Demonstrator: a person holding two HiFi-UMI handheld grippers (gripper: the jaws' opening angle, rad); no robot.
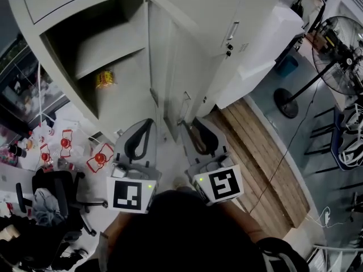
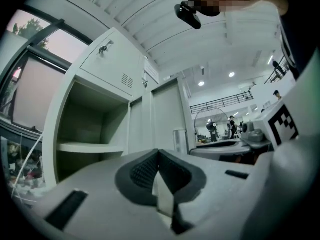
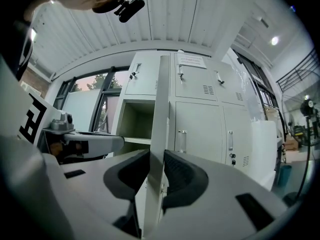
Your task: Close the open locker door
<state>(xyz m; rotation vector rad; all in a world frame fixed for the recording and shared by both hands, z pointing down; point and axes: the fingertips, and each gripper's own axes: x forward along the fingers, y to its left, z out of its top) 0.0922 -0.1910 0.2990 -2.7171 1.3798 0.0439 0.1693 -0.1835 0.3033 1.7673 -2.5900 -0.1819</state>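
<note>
**Colleague:** Where's the door right now?

**Me:** The locker door (image 1: 170,61) stands swung out from the locker (image 1: 68,16), nearly edge-on to me. Its free edge is just in front of my chest. From the right gripper view, that edge (image 3: 159,124) runs straight up the middle, with the open compartment to its left and the closed doors to its right.

**Colleague:** And you've got hold of it?

**Me:** With my right gripper (image 1: 190,130), yes. Its two dark pads sit one on each face of the door and clamp the edge between them, low on the door. The gripper points level.

**Colleague:** What about your other one?

**Me:** My left gripper (image 1: 148,122) is beside it on the compartment side, not touching the door. In its own view the jaw tips meet and grip nothing; it just faces the open compartment.

**Colleague:** Anything inside the locker?

**Me:** One shelf (image 1: 110,52) across the compartment, and below it a small yellow packet (image 1: 105,79) towards the back.

**Colleague:** And around you?

**Me:** A black office chair (image 1: 54,191) is down to my left, with some red-and-white items (image 1: 99,158) on the floor near it. To my right are a strip of wooden planking (image 1: 266,146) along the foot of the lockers and a standing fan (image 1: 340,55) well apart from them.
</note>
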